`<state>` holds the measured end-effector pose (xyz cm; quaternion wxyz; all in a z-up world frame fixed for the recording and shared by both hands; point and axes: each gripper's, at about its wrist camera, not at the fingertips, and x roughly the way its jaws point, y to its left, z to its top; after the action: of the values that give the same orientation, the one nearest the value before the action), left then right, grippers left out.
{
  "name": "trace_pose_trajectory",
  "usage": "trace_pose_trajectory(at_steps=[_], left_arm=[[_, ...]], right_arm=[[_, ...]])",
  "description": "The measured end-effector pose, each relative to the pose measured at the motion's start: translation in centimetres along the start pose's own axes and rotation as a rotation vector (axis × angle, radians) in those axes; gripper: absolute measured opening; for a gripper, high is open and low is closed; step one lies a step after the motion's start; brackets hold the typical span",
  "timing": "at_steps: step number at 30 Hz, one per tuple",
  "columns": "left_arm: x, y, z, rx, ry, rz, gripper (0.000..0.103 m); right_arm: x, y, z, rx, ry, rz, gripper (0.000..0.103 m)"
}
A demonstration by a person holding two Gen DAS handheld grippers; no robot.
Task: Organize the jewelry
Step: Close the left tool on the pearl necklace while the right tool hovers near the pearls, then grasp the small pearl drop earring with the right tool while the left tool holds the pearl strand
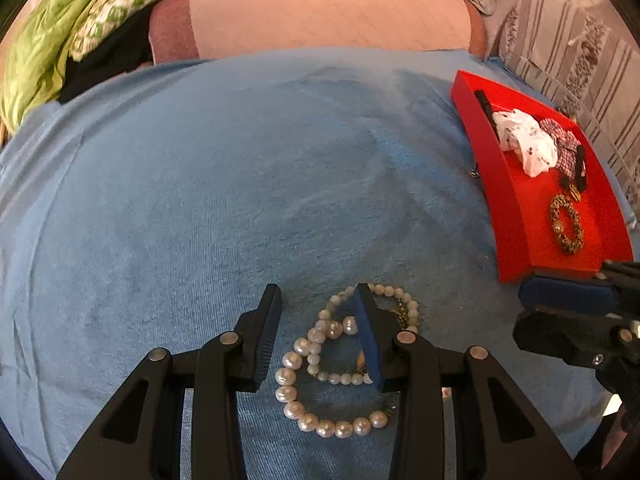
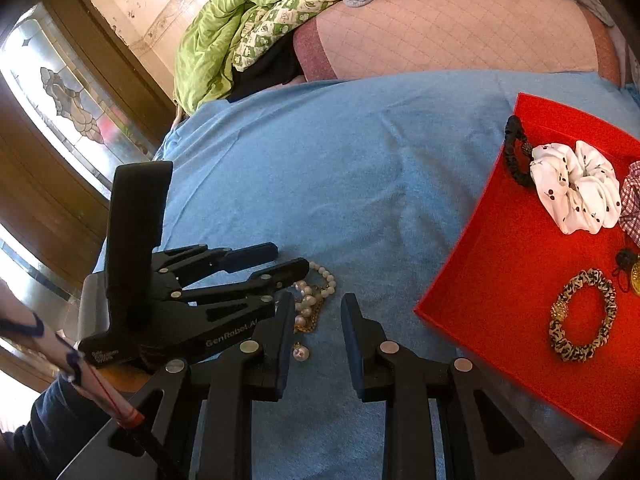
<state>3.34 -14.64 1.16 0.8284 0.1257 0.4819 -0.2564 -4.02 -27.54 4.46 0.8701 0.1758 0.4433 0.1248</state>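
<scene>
Our left gripper (image 1: 316,332) hangs open over the pearl bracelets (image 1: 332,364); right gripper (image 2: 316,344) empty, jaws apart. We'd best straddle one strand, pinch, then lift toward the red tray (image 1: 516,216) at two o'clock.

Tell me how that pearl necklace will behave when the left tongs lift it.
The pearl necklace lies in loose, overlapping coils on the blue cloth, so it will probably dangle limply. Its round, glossy beads may slip between the pads. A gold chain seems tangled in and could come along.

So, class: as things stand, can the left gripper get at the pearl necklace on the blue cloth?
Probably yes. The left gripper hangs open right over the pearl necklace, one finger already among the beads, and nothing lies between them on the blue cloth.
</scene>
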Motion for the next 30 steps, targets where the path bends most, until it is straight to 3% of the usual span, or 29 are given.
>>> trace_pose_trajectory(at_steps=[6, 8, 10, 12, 17, 22, 30], left_arm=[[0.3, -0.6, -0.2, 0.027, -0.003, 0.023, 0.036], [0.4, -0.8, -0.2, 0.039, -0.006, 0.040, 0.028], [0.5, -1.2, -0.2, 0.053, -0.013, 0.063, 0.012], [0.5, -1.2, -0.2, 0.051, -0.017, 0.072, 0.006], [-0.5, 0.5, 0.6, -0.028, -0.058, 0.041, 0.006], [-3.6, 2.6, 1.2, -0.112, -0.166, -0.002, 0.006], [-5.8, 3.5, 1.7, -0.144, -0.251, -0.007, 0.006]], right_arm=[[0.0, -0.1, 0.1, 0.006, -0.005, -0.005, 0.026], [0.1, 0.0, 0.1, 0.002, -0.002, -0.004, 0.026], [0.2, -0.1, 0.0, 0.002, 0.000, -0.005, 0.026], [0.2, -0.1, 0.0, 0.003, 0.001, -0.005, 0.026], [0.4, -0.2, 0.0, -0.005, 0.010, -0.002, 0.026], [1.4, 0.1, -0.4, -0.029, 0.056, 0.003, 0.026], [4.7, 3.1, -2.4, -0.236, 0.191, -0.038, 0.032]])
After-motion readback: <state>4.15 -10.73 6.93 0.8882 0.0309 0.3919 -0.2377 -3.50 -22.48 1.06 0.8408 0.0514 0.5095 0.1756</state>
